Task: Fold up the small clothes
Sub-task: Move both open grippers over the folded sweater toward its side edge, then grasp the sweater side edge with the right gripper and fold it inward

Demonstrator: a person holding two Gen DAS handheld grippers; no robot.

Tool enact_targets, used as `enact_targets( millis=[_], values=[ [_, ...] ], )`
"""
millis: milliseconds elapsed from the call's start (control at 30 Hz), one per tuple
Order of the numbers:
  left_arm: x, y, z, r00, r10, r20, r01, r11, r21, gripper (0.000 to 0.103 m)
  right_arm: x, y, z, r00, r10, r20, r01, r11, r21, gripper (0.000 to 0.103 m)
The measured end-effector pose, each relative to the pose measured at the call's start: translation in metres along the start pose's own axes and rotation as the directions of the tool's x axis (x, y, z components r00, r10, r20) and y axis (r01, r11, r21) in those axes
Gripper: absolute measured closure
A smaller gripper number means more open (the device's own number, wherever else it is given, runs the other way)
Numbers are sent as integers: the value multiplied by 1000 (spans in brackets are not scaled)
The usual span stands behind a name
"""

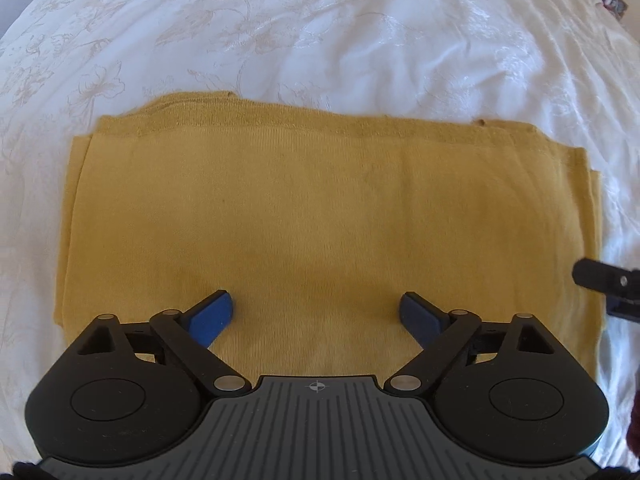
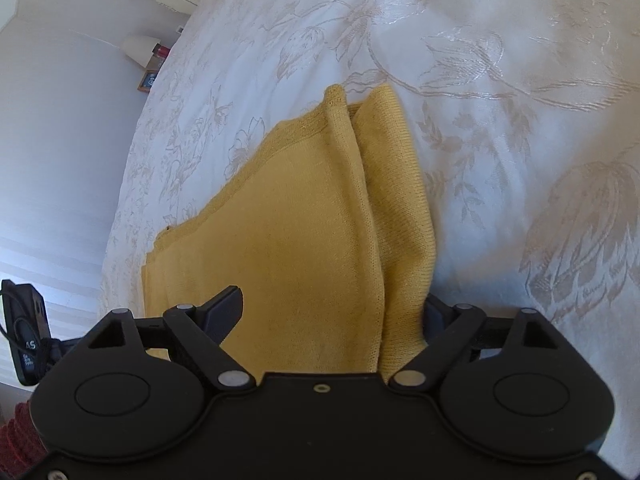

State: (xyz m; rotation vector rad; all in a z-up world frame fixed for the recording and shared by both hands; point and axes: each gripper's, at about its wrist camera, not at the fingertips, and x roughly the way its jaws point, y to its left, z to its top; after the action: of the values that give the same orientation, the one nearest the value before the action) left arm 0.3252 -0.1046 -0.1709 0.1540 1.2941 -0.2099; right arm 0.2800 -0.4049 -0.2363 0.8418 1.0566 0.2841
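Mustard garment (image 1: 320, 216) plain; black device's (image 2: 28, 340) print unreadable

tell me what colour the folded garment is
Mustard yellow; the folded garment shows best in the left wrist view.

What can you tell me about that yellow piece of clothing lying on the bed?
The yellow garment is a mustard, fine-ribbed knit, folded into a flat, roughly rectangular stack with several layered edges showing along its far side. It lies on a white bedspread with a woven floral pattern. The left gripper sits open over its near edge; the right gripper is open at its side, one finger hidden behind the layered edge.
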Motion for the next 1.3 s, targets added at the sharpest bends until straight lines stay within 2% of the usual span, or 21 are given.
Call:
enact_targets(
  millis=[167, 400, 500, 567, 633, 700, 833, 1000, 1300],
  values=[
    [8, -7, -24, 997, 17, -73, -18, 1000, 0, 11, -1, -1, -1, 1000, 7, -3, -7, 1000, 0, 13],
    [26, -11, -20, 995, 32, -91, -31, 999, 12, 6, 0, 5, -1, 1000, -7, -25, 7, 1000, -26, 14],
    [27, -7, -20, 996, 26, -89, -26, 1000, 11, 6, -1, 9, -2, 999, -38, -37, 36, 998, -50, 31],
    [27, -3, -21, 996, 17, -84, -16, 1000, 8, 6, -1, 11, -2, 998, -47, -50, 45, 998, -50, 53],
    [21, 2, -22, 997, 6, -80, -6, 1000, 6, 7, -1, 12, -3, 995, -68, -69, 65, 997, -48, 68],
    [16, 8, -22, 998, -9, -69, 9, 1000, 1, 9, -2, 19, -4, 994, -91, -66, 87, 994, -68, 74],
    [-5, 33, -29, 999, -32, -14, 32, 999, -20, 12, -6, 45, -7, 986, -164, -35, 159, 979, -125, 77],
    [-27, 74, -41, 998, -27, 52, 29, 999, -35, 11, -13, 84, -10, 981, -195, 2, 193, 968, -160, 78],
    [-50, 155, -50, 997, -7, 81, 17, 993, -119, 12, 7, 175, -21, 988, -153, -5, 148, 960, -238, 79]
  ],
)
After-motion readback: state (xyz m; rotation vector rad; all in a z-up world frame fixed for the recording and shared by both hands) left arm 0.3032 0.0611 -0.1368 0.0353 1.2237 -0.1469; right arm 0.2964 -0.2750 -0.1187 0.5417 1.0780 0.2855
